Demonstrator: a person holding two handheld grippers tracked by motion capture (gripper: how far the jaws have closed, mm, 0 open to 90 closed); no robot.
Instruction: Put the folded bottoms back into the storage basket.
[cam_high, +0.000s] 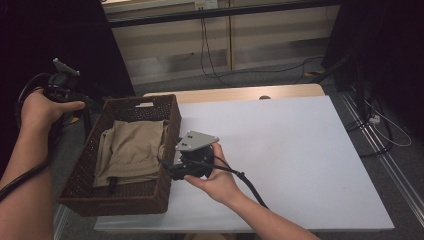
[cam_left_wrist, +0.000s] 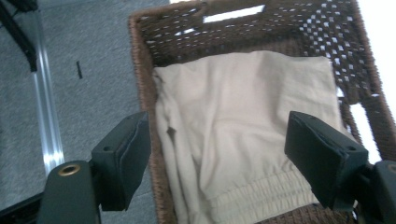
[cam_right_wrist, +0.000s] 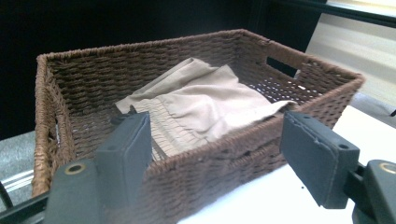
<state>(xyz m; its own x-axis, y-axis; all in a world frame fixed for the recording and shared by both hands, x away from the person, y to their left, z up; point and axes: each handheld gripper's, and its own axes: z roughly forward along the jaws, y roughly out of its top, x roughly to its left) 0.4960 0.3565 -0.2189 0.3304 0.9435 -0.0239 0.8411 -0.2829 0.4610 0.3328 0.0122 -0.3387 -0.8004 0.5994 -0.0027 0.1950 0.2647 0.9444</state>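
A brown wicker basket (cam_high: 131, 203) stands on the left end of the white table. A folded beige garment (cam_high: 131, 150) with an elastic waistband lies inside it. My left gripper (cam_high: 67, 95) is held off the table's left side, above the basket's far-left corner. In the left gripper view it looks down on the basket (cam_left_wrist: 140, 70) and the garment (cam_left_wrist: 243, 112), the left gripper (cam_left_wrist: 219, 158) open with nothing in it. My right gripper (cam_high: 171, 167) rests by the basket's right wall. From there it faces the basket (cam_right_wrist: 224, 168) and garment (cam_right_wrist: 205, 98), the right gripper (cam_right_wrist: 219, 158) open and holding nothing.
The white table top (cam_high: 290, 150) stretches bare to the right of the basket. Grey floor and a metal rail (cam_left_wrist: 44, 116) lie left of the table. Cables (cam_high: 210, 55) hang before pale cabinets at the back, and more run on the floor at right.
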